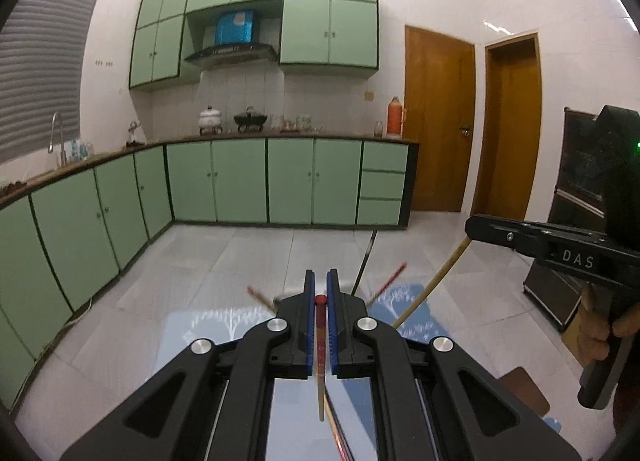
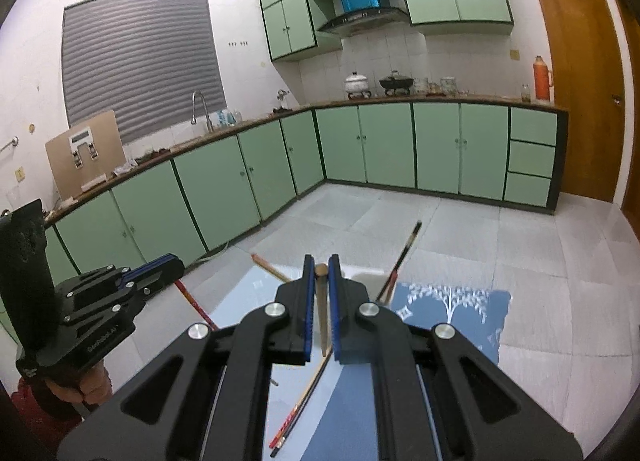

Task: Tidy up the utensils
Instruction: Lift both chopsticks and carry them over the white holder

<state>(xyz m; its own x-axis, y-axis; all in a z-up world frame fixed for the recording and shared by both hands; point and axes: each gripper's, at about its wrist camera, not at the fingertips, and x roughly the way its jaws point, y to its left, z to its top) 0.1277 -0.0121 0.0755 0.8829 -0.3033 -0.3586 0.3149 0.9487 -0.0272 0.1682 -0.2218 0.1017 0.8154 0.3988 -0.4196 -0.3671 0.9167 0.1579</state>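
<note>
My left gripper is shut on a red-topped chopstick that hangs down between the blue pads. My right gripper is shut on a plain wooden chopstick, also held upright. Each gripper shows in the other view: the right one with its wooden chopstick, the left one with its red chopstick. Several more chopsticks stick up from a pale holder just ahead of the grippers. Loose chopsticks lie on the blue cloth.
The table has a blue cloth with white tree patterns. Green kitchen cabinets line the far walls, with pots and an orange thermos on the counter. Wooden doors stand at the right. A tiled floor lies between.
</note>
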